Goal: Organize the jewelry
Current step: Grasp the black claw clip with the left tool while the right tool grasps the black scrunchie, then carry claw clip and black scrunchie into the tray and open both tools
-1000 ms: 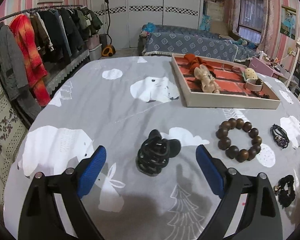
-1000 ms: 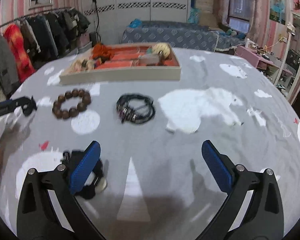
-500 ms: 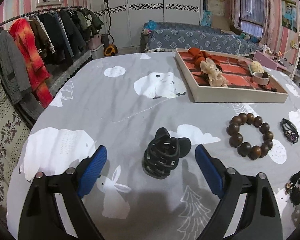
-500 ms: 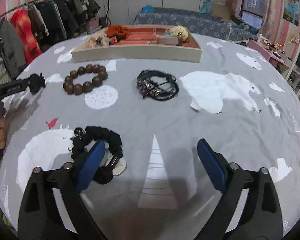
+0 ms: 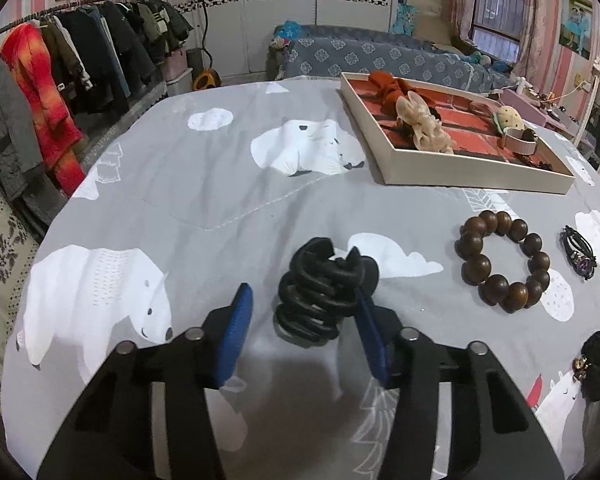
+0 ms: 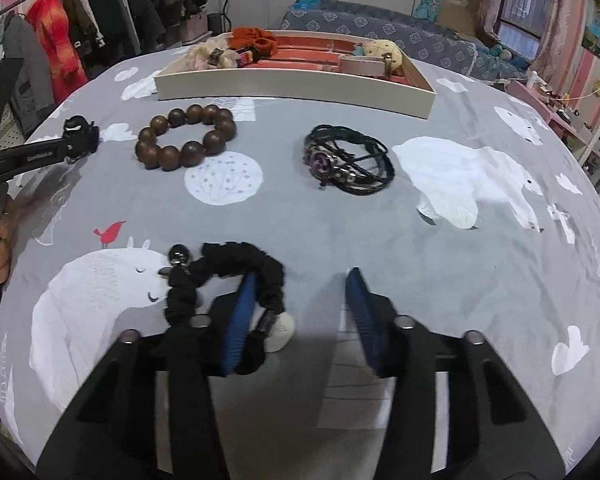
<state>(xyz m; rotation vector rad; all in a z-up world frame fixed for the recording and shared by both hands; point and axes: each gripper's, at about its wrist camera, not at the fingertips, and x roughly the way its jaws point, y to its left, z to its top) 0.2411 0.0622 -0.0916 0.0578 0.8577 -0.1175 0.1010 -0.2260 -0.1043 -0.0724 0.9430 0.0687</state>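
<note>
Left gripper: my jaws have just been closing and now stand narrow around the black claw hair clip. The right blue pad touches the clip's side; the left pad is still a little apart from it, so no squeeze yet. The clip rests on the grey polar-bear bedspread.

Right gripper: jaws also just been closing, now narrow, nothing across the gap but bare cloth. My left pad sits on the near side of the black scrunchie, inside or on its loop, I cannot tell which; the right pad is apart from it. The scrunchie carries a small dark bead charm and lies flat.

Further out: brown wooden bead bracelet, and beside it to the right a black cord bracelet with a purple stone, both loose on the bedspread.

Beyond those, the cream-walled tray with a red lining, holding an orange scrunchie, a beige scrunchie and other small pieces.

Far left, a rack of hanging coats.
</note>
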